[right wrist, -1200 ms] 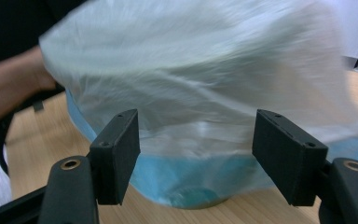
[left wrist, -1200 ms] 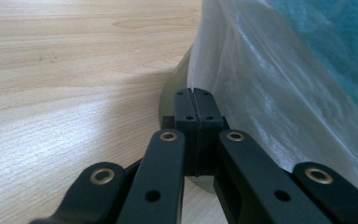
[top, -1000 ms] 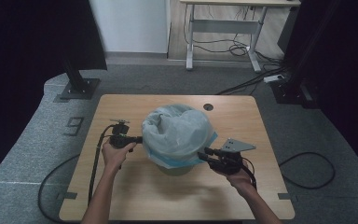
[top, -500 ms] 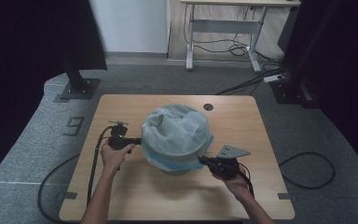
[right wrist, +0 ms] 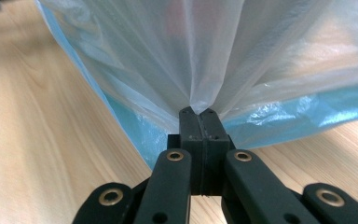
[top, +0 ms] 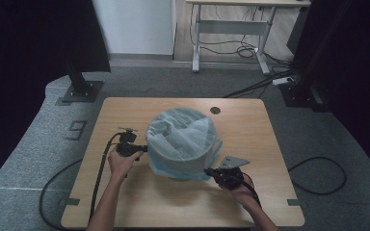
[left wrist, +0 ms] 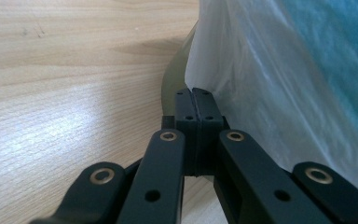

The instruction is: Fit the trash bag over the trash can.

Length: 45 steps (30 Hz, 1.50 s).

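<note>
A round bin draped in a thin white and pale blue plastic bag (top: 183, 137) stands in the middle of the wooden table (top: 250, 120). My left gripper (top: 142, 149) is level at the bin's left side. Its jaws are shut at the bag's edge (left wrist: 270, 70), with the film meeting the left gripper's tips (left wrist: 196, 95). My right gripper (top: 211, 172) sits low at the bin's front right, shut on the bag. In the right gripper view the bag's film (right wrist: 191, 46) gathers into a pleat pinched at the right gripper's tips (right wrist: 200, 114).
A dark cable hole (top: 215, 110) sits near the table's far edge. Cables trail from both grippers off the front. Beyond the table stand a metal-legged desk (top: 231, 29) and a black stand base (top: 79, 91). A cable loop (top: 318, 175) lies on the floor at right.
My right gripper has dropped lower and come nearer the table's front edge, drawing the bag's edge down the bin's side. The left gripper has stayed put.
</note>
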Each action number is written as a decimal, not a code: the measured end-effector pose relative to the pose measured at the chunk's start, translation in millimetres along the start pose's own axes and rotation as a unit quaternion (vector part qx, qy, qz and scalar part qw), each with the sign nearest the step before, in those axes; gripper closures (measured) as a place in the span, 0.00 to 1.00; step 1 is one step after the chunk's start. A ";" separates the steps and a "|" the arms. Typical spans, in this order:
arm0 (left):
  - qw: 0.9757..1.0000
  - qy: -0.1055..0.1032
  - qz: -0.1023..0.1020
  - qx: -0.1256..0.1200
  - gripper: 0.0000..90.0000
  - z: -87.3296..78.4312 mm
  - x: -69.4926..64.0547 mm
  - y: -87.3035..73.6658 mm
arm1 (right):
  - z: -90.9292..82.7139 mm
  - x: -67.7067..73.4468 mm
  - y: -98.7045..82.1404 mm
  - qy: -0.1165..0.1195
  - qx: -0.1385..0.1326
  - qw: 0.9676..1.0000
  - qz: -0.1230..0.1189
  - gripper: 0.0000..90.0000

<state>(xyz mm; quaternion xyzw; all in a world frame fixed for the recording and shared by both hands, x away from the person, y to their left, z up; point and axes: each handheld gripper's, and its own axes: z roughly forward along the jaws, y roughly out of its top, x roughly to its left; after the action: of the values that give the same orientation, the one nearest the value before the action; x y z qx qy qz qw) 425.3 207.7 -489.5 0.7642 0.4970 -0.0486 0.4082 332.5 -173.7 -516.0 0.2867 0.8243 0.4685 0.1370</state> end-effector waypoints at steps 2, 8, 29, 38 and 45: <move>1.000 0.001 -0.001 0.004 1.00 3.9 -0.2 -0.7 | 2.5 -3.3 -3.5 -0.007 0.012 1.000 0.001 0.99; 1.000 0.007 0.003 0.009 1.00 12.4 -0.8 -1.6 | 3.8 -16.0 -13.6 0.003 0.019 0.999 0.031 0.99; 0.999 0.032 0.015 -0.014 0.91 7.8 -2.9 -4.5 | 0.5 -25.7 -18.4 -0.013 -0.002 0.999 0.037 0.95; 0.996 0.051 0.045 -0.053 0.63 -7.7 -8.3 -5.0 | -8.5 -23.6 -16.7 -0.011 -0.036 0.999 0.038 0.77; 0.992 0.074 0.081 -0.070 0.43 -17.2 -16.4 -9.8 | -15.8 -23.1 -11.2 -0.014 -0.079 0.996 0.040 0.61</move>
<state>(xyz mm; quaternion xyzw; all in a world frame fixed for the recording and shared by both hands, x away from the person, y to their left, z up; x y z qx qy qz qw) 403.6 209.1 -475.8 0.7729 0.4648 0.0757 0.4252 339.2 -202.9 -518.2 0.3143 0.7705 0.5335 0.1514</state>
